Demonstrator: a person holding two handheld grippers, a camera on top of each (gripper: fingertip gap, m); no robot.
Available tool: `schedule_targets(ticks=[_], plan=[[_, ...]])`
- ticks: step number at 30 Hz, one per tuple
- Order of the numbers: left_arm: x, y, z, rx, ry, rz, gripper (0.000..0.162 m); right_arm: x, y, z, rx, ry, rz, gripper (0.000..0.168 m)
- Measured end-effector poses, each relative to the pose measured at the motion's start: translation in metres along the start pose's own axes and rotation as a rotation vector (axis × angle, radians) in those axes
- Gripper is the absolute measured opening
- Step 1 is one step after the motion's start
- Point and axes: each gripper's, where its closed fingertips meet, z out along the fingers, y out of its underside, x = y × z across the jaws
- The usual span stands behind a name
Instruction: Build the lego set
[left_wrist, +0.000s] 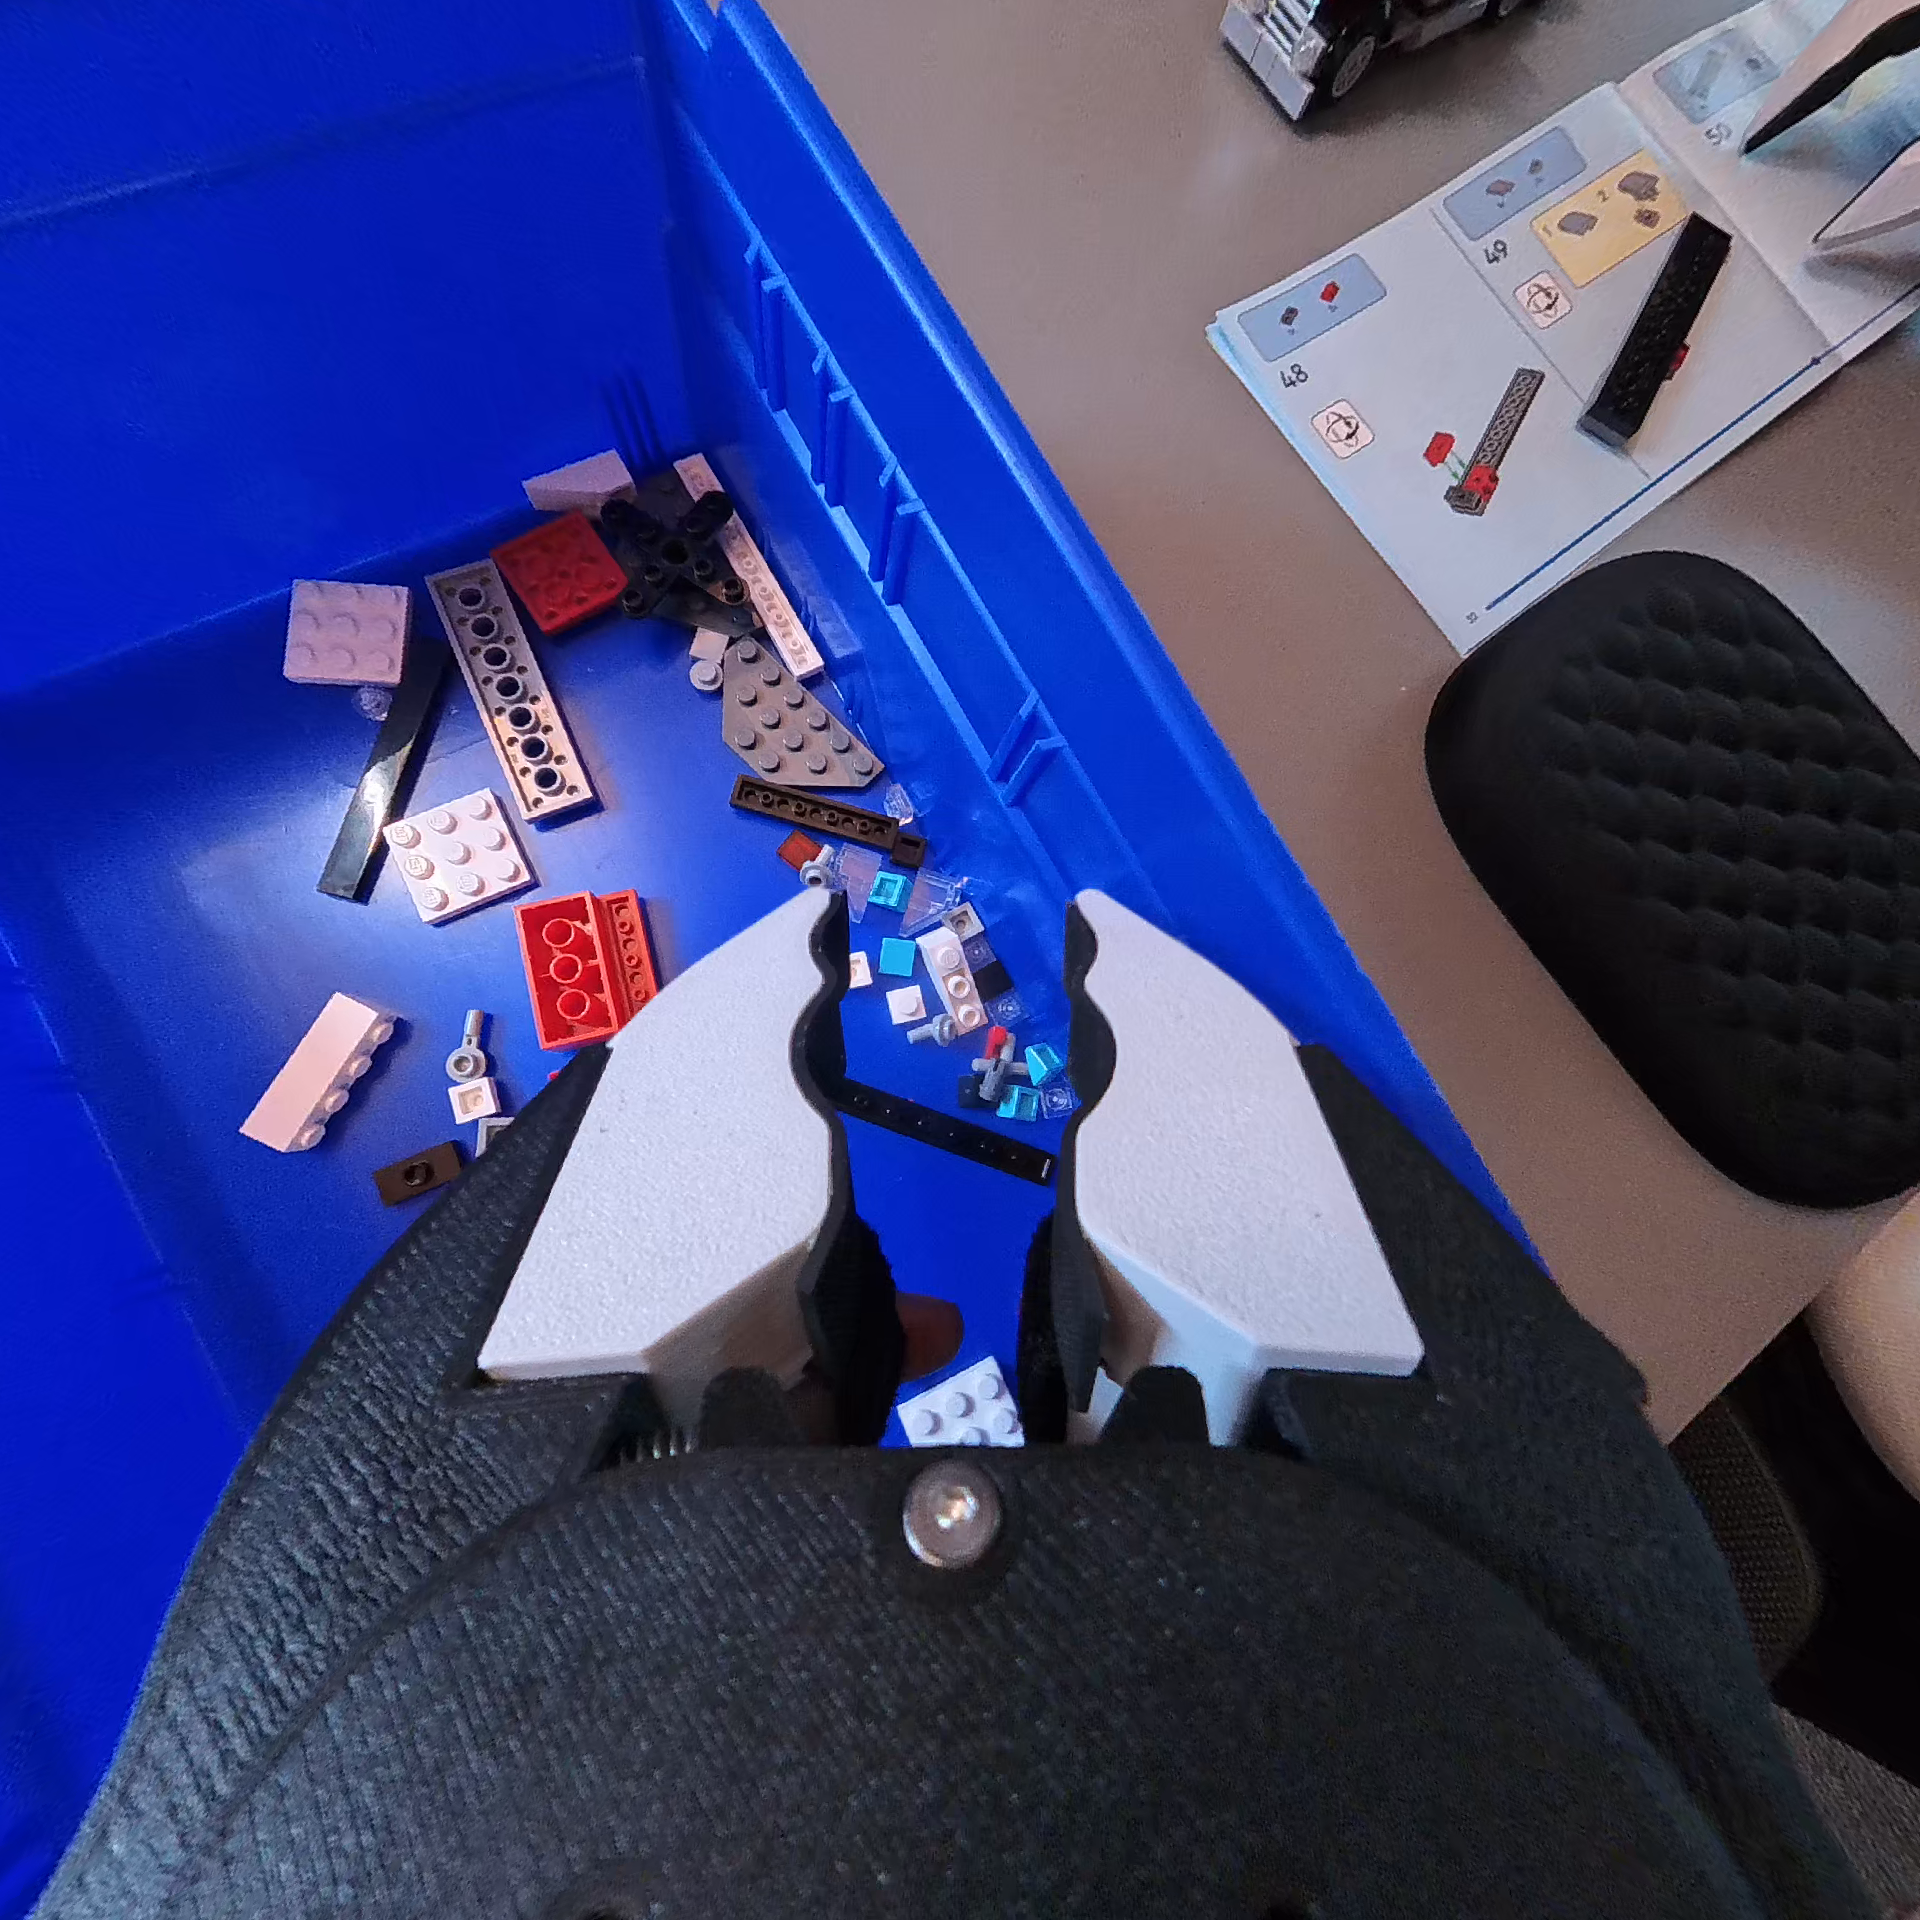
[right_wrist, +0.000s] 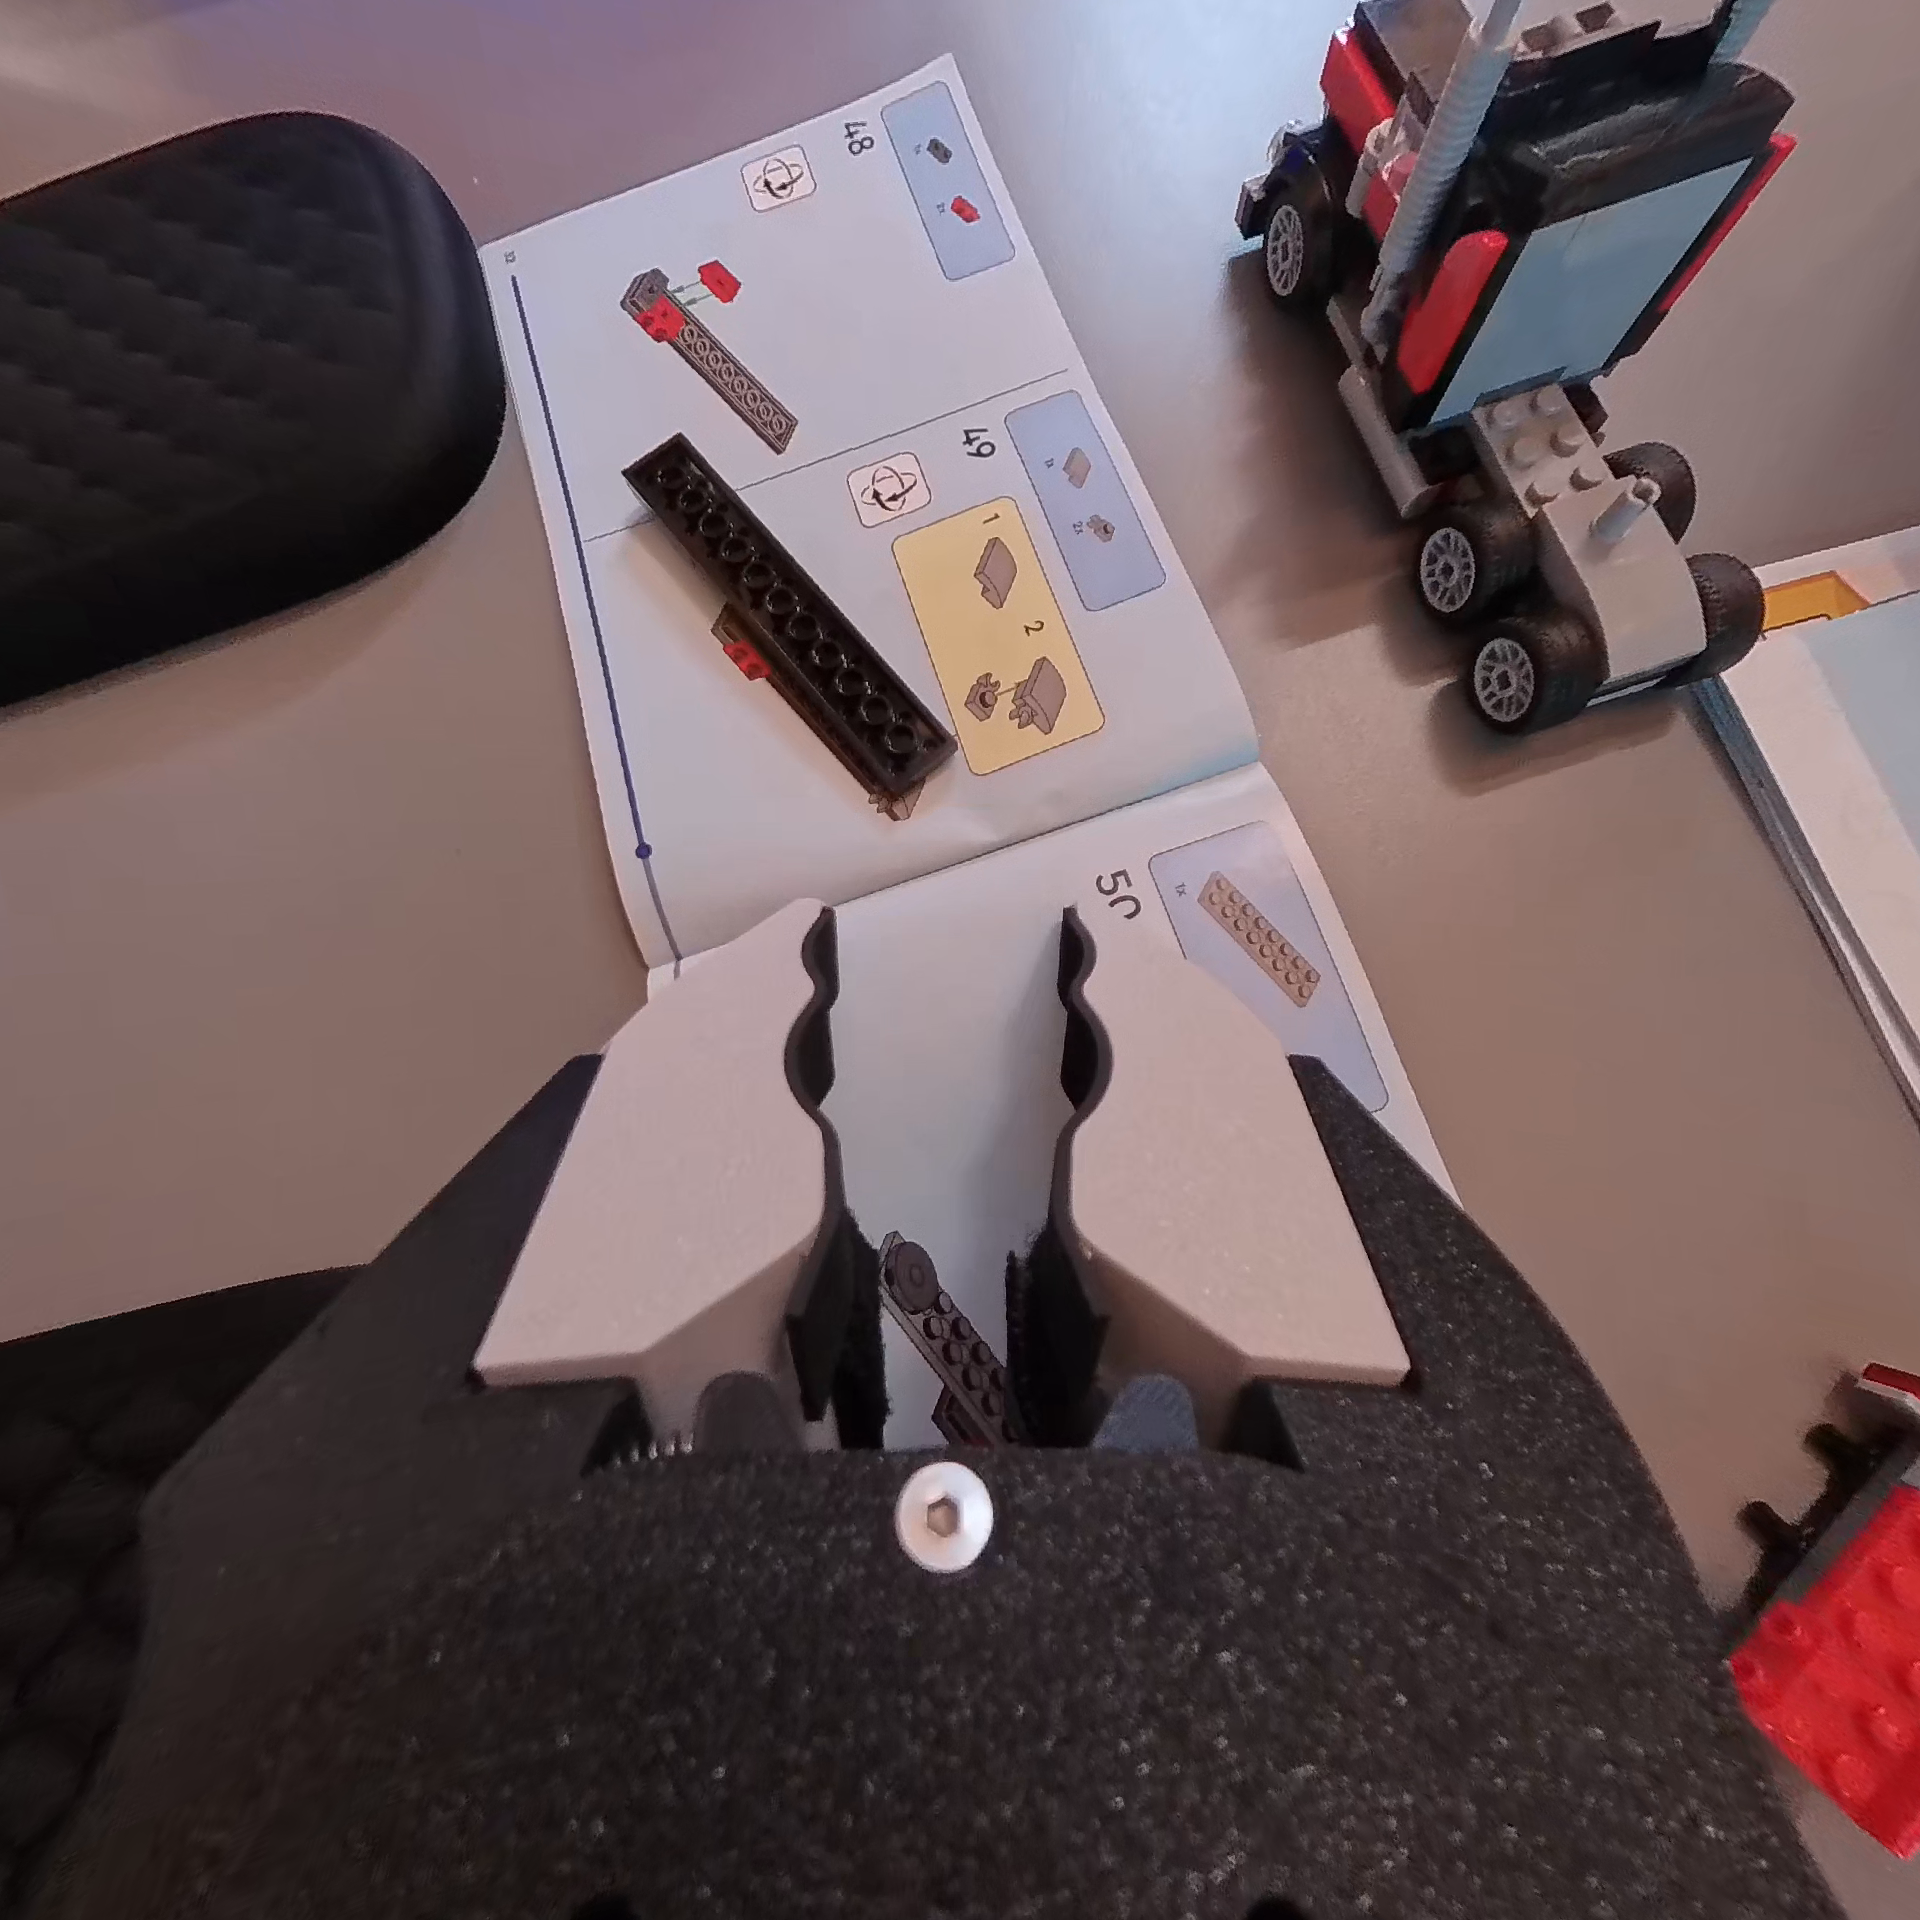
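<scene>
1. Lego pieces (left_wrist: 582, 790) lie loose on the floor of a blue bin (left_wrist: 312, 312); the left gripper (left_wrist: 951, 914) hangs over them, jaws spread, empty.
2. Right of the bin, on the counter (left_wrist: 1143, 312), an instruction booklet (right_wrist: 831, 343) carries a long black plate (right_wrist: 790, 613).
3. The right gripper (right_wrist: 945, 914) hovers over the booklet, jaws spread; a built truck (right_wrist: 1538, 364) stands farther right.

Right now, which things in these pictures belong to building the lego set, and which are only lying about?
For the job:
- blue bin of loose bricks
- instruction booklet
- long black plate lying on the booklet
- partly built truck
- left gripper, open above the bin
- right gripper, open over the booklet

Lying about:
- black padded cushion
</scene>
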Motion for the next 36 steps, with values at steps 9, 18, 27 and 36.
schedule_targets(ticks=[9,18,27,36], plan=[[0.002,0.001,0.002,-0.004,0.010,-0.003,0.040,0.001,-0.002,-0.003,0.015,0.010,0.000,0.041],[0.003,0.002,0.002,-0.011,0.012,-0.004,0.040,-0.001,-0.009,-0.018,0.053,0.058,-0.001,0.041],[-0.021,-0.007,-0.015,0.042,-0.116,-0.042,0.043,-0.026,-0.041,-0.179,0.290,0.482,0.125,0.042],[-0.051,-0.075,-0.066,0.334,-0.358,-0.095,0.049,-0.084,0.073,-0.391,0.229,0.935,0.349,0.045]])
